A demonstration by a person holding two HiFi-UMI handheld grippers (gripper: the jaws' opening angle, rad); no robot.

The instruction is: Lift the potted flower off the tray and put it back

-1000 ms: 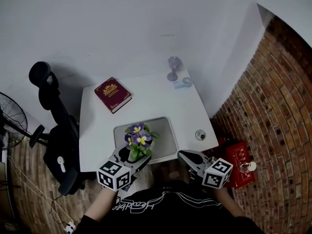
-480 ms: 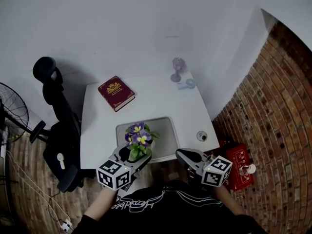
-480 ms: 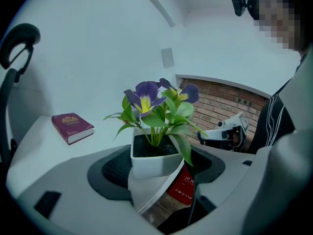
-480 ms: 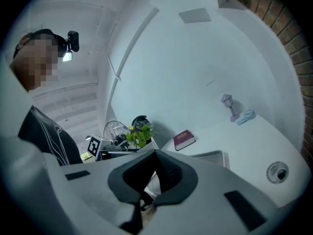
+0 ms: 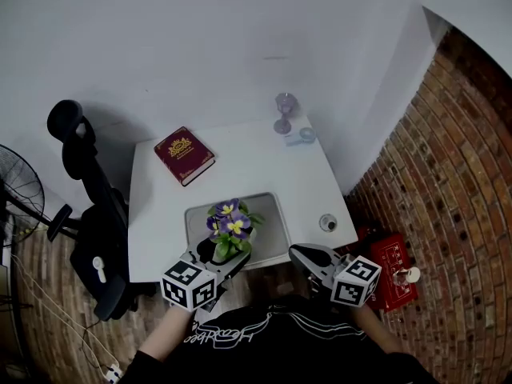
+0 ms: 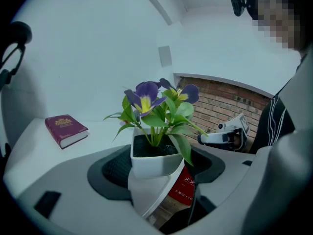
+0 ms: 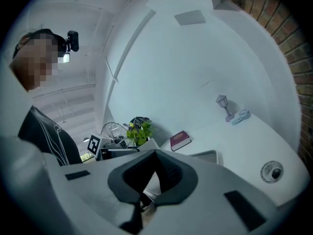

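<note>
Potted flower (image 6: 152,161) stands upright, stems pointing straight up, at the tray's (image 5: 273,218) near edge — left gripper (image 5: 218,256) clamps its pot; right gripper (image 5: 299,253) closed, empty.

From my end, a plain white wall (image 5: 200,38) fills the top of the head view and meets a red brick wall (image 5: 456,158) on the right. A white rectangular table (image 5: 248,166) stands with its far edge near the white wall. Left of it sits a black office chair (image 5: 96,230), throwing a soft shadow on the wall, and further left a black pedestal fan (image 5: 16,198). The floor (image 5: 36,270) is reddish-brown brick. The light looks even and soft.
</note>
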